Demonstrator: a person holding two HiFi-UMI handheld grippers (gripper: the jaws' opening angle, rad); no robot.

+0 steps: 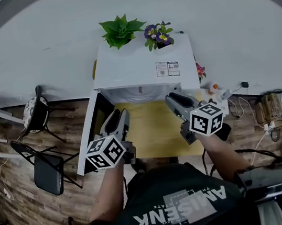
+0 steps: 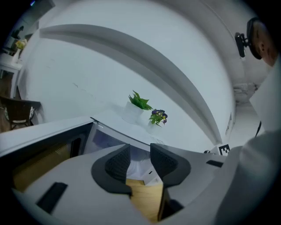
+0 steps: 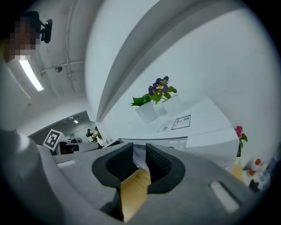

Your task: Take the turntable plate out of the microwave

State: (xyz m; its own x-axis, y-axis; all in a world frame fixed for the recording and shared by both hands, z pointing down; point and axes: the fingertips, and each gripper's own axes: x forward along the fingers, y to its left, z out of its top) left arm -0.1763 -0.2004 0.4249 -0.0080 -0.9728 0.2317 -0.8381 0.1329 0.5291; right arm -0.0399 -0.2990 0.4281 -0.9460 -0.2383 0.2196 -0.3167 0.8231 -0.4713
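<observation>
The white microwave (image 1: 144, 64) stands on a yellow table (image 1: 151, 129) with its door (image 1: 92, 133) swung open to the left. Its pale cavity (image 1: 141, 94) shows only as a thin strip, and I cannot make out the turntable plate in any view. My left gripper (image 1: 121, 116) hovers over the table just before the opening's left side, beside the door. My right gripper (image 1: 173, 100) hovers before the opening's right side. The left gripper (image 2: 140, 154) stands open with nothing between its pads. A narrower gap shows in the right gripper (image 3: 139, 157), also with nothing in it.
A green plant (image 1: 120, 31) and a purple flower pot (image 1: 158, 35) stand on top of the microwave. Black chairs (image 1: 46, 169) stand on the wooden floor at the left. Small bottles (image 1: 214, 88) and cables (image 1: 260, 111) lie to the right of the microwave.
</observation>
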